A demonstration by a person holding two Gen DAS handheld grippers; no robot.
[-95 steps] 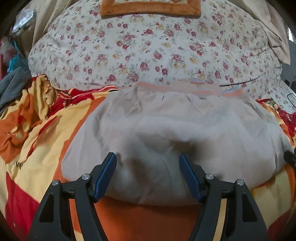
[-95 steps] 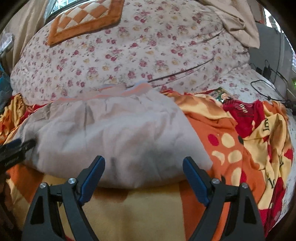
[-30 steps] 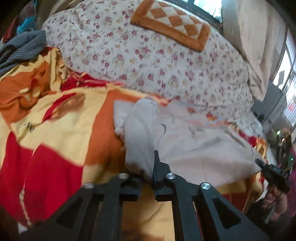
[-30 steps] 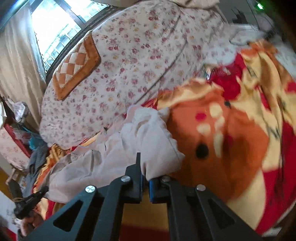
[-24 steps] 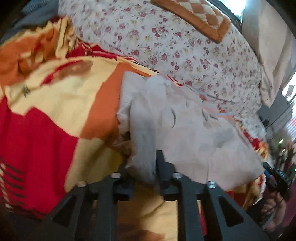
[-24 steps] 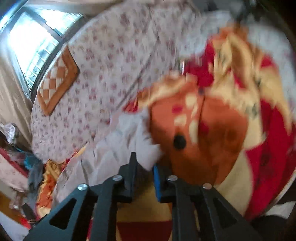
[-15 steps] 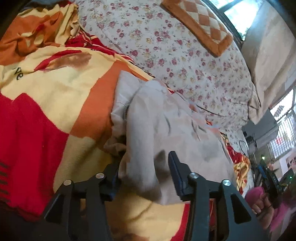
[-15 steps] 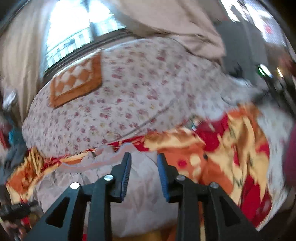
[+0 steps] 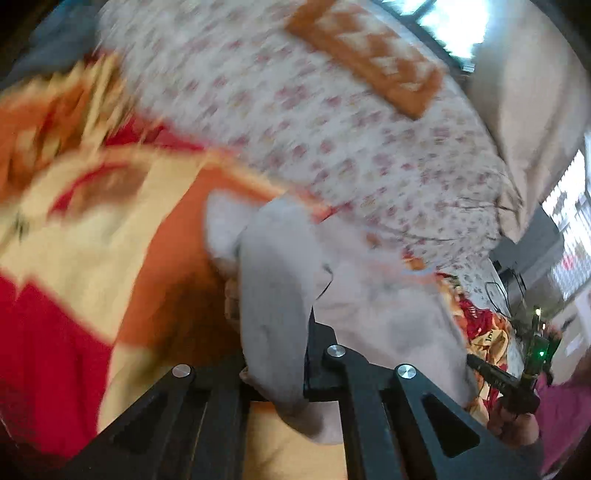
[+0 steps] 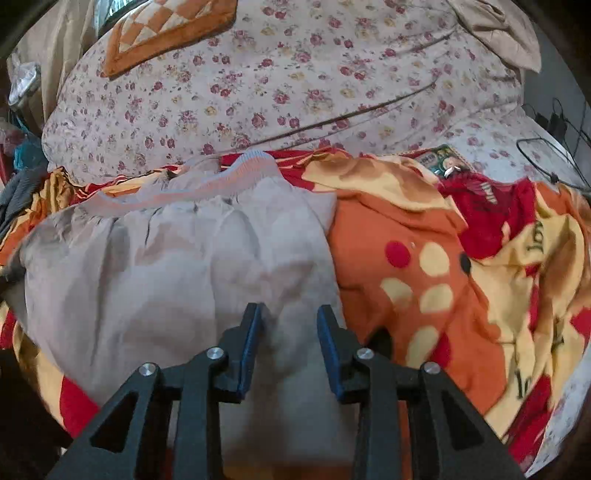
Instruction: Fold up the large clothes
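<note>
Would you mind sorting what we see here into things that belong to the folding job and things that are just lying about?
Part of the job:
- grey garment
- left gripper, shut on the garment
- right gripper, open over the garment

Lying about:
- floral quilt
- orange checked cushion
- red and orange blanket

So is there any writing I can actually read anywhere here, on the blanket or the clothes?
Nothing reads cleanly.
Orange, yellow and red blanket: dark script letters along its right side, perhaps "Jo...", too warped to read.
Red patch of the blanket: small pale lettering, too small to read.
Small printed packet at the blanket's far edge: picture only, text illegible.
Pale grey garment: no writing.
Left wrist view: too blurred.
</note>
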